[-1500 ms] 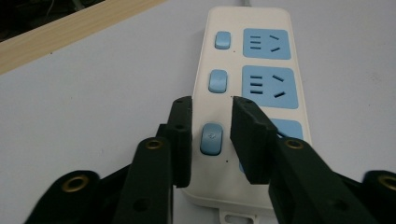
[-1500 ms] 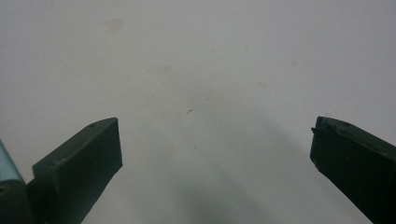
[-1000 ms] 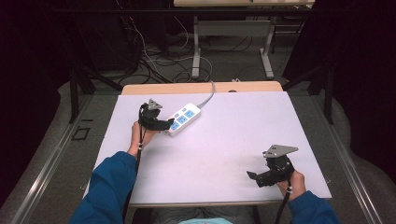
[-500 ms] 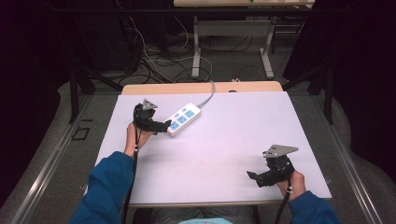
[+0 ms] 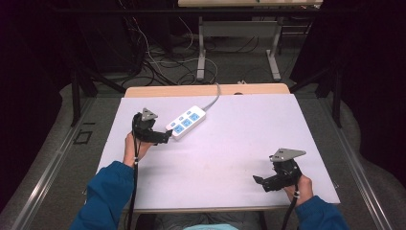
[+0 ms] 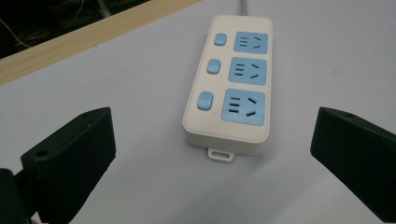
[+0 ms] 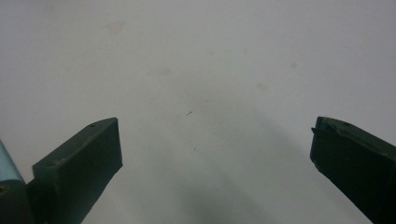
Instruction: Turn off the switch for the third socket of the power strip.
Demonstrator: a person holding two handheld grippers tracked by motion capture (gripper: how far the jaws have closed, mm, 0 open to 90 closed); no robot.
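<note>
Three blue sockets, each with a rounded switch, front my glossy white power strip (image 6: 229, 86), lying at 11 o'clock on the matte table (image 5: 230, 143). My left gripper (image 6: 212, 154) gapes wide just short of it; my right gripper (image 7: 215, 154), at 5 o'clock, gapes over bare, faintly stained surface.

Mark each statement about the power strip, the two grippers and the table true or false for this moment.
1. The left gripper is open, its jaws apart, short of the power strip. True.
2. The power strip has four sockets. False: it has three blue sockets, each with a switch beside it.
3. The right gripper holds the strip's cord. False: it is open over the bare white table, near the front right corner.
4. The strip's cord runs off the far edge of the table. True.
</note>
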